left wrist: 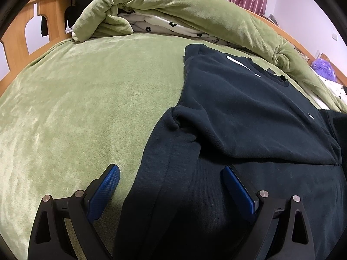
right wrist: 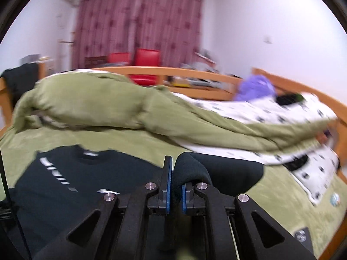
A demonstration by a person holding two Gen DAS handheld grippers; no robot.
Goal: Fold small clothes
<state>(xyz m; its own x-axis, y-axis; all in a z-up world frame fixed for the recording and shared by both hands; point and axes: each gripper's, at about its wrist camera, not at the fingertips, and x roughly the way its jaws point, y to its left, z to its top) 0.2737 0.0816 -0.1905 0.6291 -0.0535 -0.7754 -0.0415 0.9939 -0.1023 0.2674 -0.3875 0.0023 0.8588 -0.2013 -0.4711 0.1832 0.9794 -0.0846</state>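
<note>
So the dark sweatshirt [left wrist: 249,112] was spread out on the green bed cover [left wrist: 86,108], white stripe print facing up, with one sleeve folded in across the body. From the left claw [left wrist: 171,182] it lay mostly ahead and off to the right, and its hem ran right under the gap between the fingers. That claw was wide open and had hold of nothing: the left blue pad [left wrist: 106,186] sat over the bare green cover, the right one over the dark fabric.

Our right claw [right wrist: 175,184] was the busy one. It was clamped down tight on a bunched fold of the sweatshirt [right wrist: 71,182], looked like the sleeve end, with the cloth humping up between and just past the pads. The rest of the shirt lay below and to the left of that claw, neckline pointing away from us. The right view was pretty smeared, so we couldn't make out the print properly.

Beyond both claws there was the rolled-up green duvet [left wrist: 173,2] with its white flowery lining [right wrist: 271,110], lying across the bed. Further back we had the wooden bed rail [right wrist: 173,71], something purple and fluffy [right wrist: 256,87] off to the right, red chairs [right wrist: 141,65] and the pinkish curtains [right wrist: 138,19] straight ahead.
</note>
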